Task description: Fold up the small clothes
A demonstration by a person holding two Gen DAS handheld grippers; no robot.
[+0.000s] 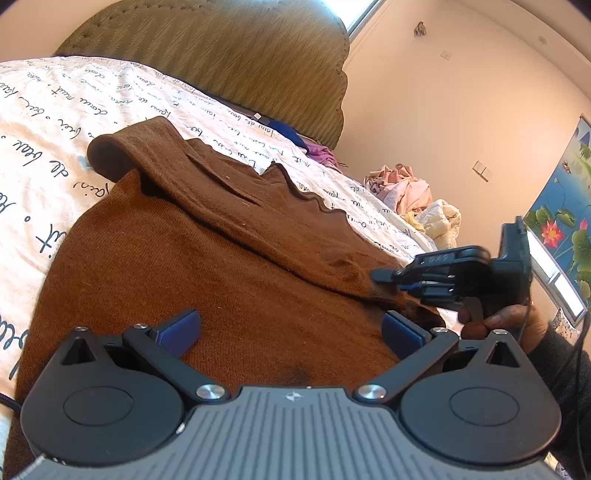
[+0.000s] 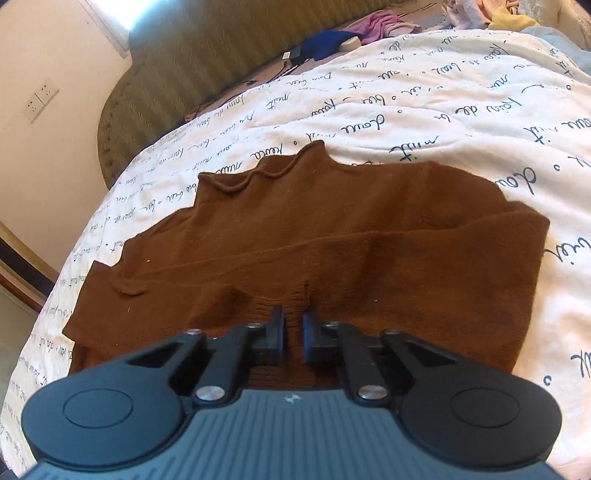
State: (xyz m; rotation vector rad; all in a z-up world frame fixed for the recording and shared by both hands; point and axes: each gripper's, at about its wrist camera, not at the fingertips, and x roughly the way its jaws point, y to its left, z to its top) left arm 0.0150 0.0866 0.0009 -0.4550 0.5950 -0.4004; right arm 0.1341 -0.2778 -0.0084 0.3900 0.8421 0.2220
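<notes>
A brown knit sweater (image 1: 207, 258) lies spread on a white bedspread (image 1: 44, 122) printed with dark handwriting. My left gripper (image 1: 291, 328) hovers low over the sweater, its blue pads wide apart with nothing clamped between them. In the right wrist view the sweater (image 2: 332, 229) fills the middle, with a sleeve folded across it. My right gripper (image 2: 293, 325) is shut on the ribbed near edge of the sweater, which puckers at its tips. From the left wrist view, the right gripper (image 1: 380, 275) pinches that edge at the right, held by a person's hand (image 1: 509, 321).
An olive padded headboard (image 1: 240, 55) stands behind the bed. A heap of pink and cream clothes (image 1: 406, 188) sits at the far end. Blue cloth (image 2: 325, 40) and purple cloth (image 2: 373, 22) lie by the headboard. The bed's edge (image 2: 55, 295) drops off at the left.
</notes>
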